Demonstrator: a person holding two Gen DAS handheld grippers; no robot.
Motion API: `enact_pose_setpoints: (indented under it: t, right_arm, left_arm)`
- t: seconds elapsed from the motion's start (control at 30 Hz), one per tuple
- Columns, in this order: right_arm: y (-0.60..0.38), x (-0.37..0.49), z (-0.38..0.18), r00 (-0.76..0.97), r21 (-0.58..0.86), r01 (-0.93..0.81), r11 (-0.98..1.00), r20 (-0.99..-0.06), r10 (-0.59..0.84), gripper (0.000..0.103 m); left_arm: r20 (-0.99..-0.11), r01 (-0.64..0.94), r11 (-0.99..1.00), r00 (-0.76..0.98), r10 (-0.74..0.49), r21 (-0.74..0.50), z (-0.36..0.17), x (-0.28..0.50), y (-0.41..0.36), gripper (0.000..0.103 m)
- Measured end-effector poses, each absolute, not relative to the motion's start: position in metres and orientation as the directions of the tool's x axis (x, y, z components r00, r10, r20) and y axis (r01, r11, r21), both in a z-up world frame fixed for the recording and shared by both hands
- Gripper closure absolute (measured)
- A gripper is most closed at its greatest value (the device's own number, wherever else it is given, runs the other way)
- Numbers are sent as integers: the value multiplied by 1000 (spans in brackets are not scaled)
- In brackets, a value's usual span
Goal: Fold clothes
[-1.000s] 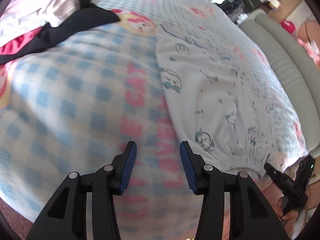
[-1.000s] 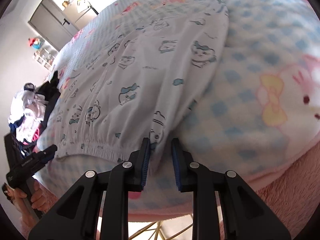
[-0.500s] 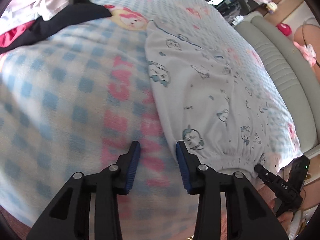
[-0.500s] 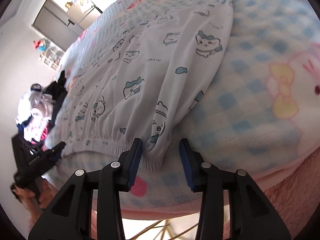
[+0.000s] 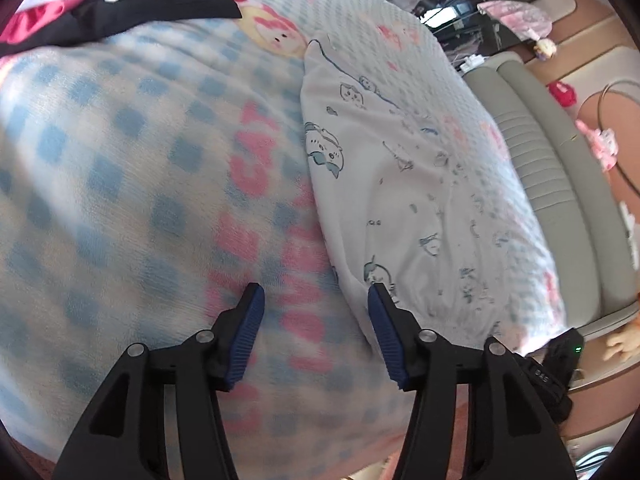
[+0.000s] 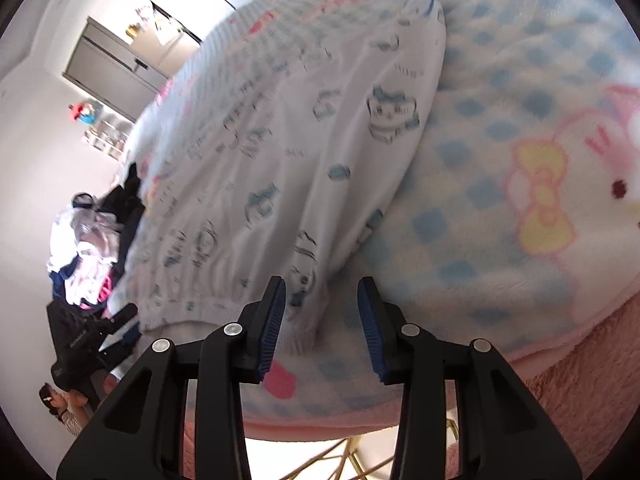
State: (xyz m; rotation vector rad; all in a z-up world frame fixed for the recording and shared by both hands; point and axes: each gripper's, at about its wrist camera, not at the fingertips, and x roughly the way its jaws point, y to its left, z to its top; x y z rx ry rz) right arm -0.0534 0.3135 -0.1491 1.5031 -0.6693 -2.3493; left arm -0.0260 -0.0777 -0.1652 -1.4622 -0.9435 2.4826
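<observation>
White printed pajama pants are lying flattened lengthwise on a blue-checked cartoon blanket that is covering the bed, the elastic waistband resting nearest the bed's edge, apparently laid out this way so the garment can be doubled over from that end. The left gripper is hovering with its jaws released, having just been opening wider, and nothing is sitting between them but blanket; its right finger is poised at the waistband's near corner, seemingly lining up for a pinch. The right gripper is likewise standing released at the opposite corner, its jaws opened within the last second and now resting apart, the waistband's corner lying between the pads without either one pressing on it. With both tools bracketing the waistband, the next move is probably a paired grab and lift toward the far hem. A pile of unfolded clothes, black, red and white, is sitting at the far left of the blanket, well apart from the pants and not blocking the fold. A grey padded bed frame is running along the far side, and a cabinet is standing against the wall beyond. The plush blanket may be dragging at thin fabric.
</observation>
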Motion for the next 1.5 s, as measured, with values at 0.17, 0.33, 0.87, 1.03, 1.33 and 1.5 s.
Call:
enact_pose_setpoints:
  t: [0.17, 0.33, 0.87, 1.03, 1.33, 1.5]
  right_arm:
    - [303, -50, -146, -432, 432, 14, -902, -811, -395, 68]
    - [310, -47, -131, -458, 520, 48, -853, -747, -481, 67]
    - [287, -49, -147, -381, 520, 72, -851, -774, -506, 56]
    - [283, -66, -153, -361, 510, 64, -857, -789, -497, 55]
    - [290, -59, -156, -389, 548, 41, -835, -761, -519, 75]
    - [290, -63, -167, -370, 564, 15, -825, -764, -529, 77]
  left_arm:
    - [-776, 205, -836, -529, 343, -509, -153, -25, -82, 50]
    - [-740, 203, -806, -562, 369, -556, -142, -21, -94, 50]
    - [-701, 119, -761, -499, 509, -638, -167, -37, -47, 44]
    - [-705, 85, -783, -504, 499, -616, -161, -45, -31, 45]
    - [-665, 115, -711, -481, 571, -694, -175, -47, -42, 60]
    - [-691, 100, -731, -432, 579, -675, -172, -54, -36, 83]
